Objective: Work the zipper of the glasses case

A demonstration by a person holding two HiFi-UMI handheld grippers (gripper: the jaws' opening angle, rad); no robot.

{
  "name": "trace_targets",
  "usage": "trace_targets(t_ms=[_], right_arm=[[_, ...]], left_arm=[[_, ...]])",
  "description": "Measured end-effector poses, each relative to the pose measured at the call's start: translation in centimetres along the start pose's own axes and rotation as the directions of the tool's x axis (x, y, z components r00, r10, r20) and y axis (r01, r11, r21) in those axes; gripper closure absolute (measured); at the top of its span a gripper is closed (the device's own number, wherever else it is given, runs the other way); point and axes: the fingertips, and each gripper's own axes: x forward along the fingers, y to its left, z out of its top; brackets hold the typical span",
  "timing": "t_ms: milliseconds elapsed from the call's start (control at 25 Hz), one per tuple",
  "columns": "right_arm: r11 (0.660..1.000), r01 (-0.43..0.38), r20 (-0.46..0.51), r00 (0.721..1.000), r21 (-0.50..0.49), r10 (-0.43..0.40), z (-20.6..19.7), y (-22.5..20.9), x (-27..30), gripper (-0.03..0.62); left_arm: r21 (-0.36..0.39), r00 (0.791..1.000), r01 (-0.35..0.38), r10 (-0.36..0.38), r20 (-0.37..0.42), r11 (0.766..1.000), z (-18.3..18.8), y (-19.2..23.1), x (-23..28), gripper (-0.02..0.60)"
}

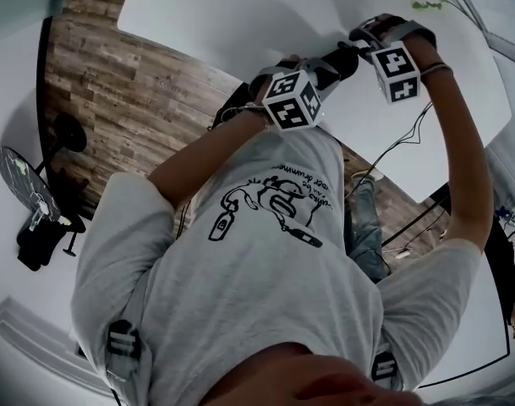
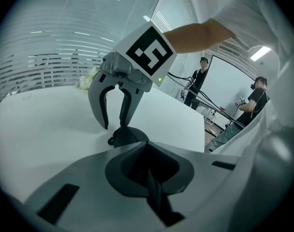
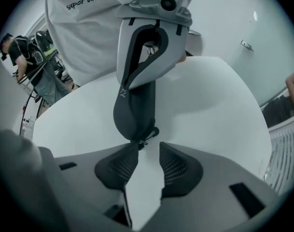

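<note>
On white round table, near our edge: dark grey soft fabric glasses case, one end pinched by closed left gripper. Right gripper jaws apart, small zipper pull just at tips, unpressed. We judge case light, floppy; grip pull tab only.

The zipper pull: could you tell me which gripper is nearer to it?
Right. The right gripper hovers open at the zipper pull; the left gripper clamps the far end of the glasses case.

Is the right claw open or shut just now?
Open: the pads of the right gripper stand apart, white table showing between them, the glasses case just ahead.
</note>
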Motion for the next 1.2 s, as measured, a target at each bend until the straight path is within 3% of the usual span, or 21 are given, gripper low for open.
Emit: trace_targets(t_ms=[120,240,680,760,840,880,1040,1200], right_arm=[[0.997,-0.049,-0.006,0.999,-0.066,0.049,0.2,0.4,0.4,0.470],[0.994,-0.074,0.002,0.997,-0.082,0.074,0.1,1.2,0.5,0.532],[1.000,0.022,0.028,0.999,0.002,-0.022,-0.2,1.7,-0.1,0.589],[0.999,0.045,0.021,0.999,0.018,-0.045,-0.3,1.5,0.1,0.585],[0.999,0.047,0.011,0.999,0.019,-0.047,-0.4,1.5,0.2,0.492],[0.999,0.040,0.005,0.999,0.008,-0.040,-0.5,1.4,0.2,0.487],[0.994,-0.015,-0.039,0.999,-0.104,0.011,-0.6,1.1,0.4,0.434],[0.973,-0.100,-0.058,0.994,-0.206,0.090,0.1,1.0,1.0,0.433]], left_arm=[[-0.007,1.000,0.002,-0.002,0.003,1.000,0.0,0.0,0.1,0.561],[-0.010,1.000,0.003,-0.003,0.004,1.000,0.0,0.0,0.1,0.561],[-0.020,1.000,0.003,-0.003,0.006,1.000,-0.1,0.1,0.1,0.561],[-0.024,1.000,0.007,-0.007,0.006,1.000,-0.1,0.1,0.1,0.561],[-0.025,1.000,0.011,-0.011,0.005,1.000,-0.1,0.0,0.1,0.561],[-0.024,1.000,0.012,-0.012,0.004,1.000,0.0,0.0,0.1,0.561],[-0.021,1.000,0.022,-0.022,-0.001,1.000,-0.1,0.0,0.1,0.561],[-0.028,1.000,0.028,-0.028,0.002,0.999,0.1,0.1,0.0,0.561]])
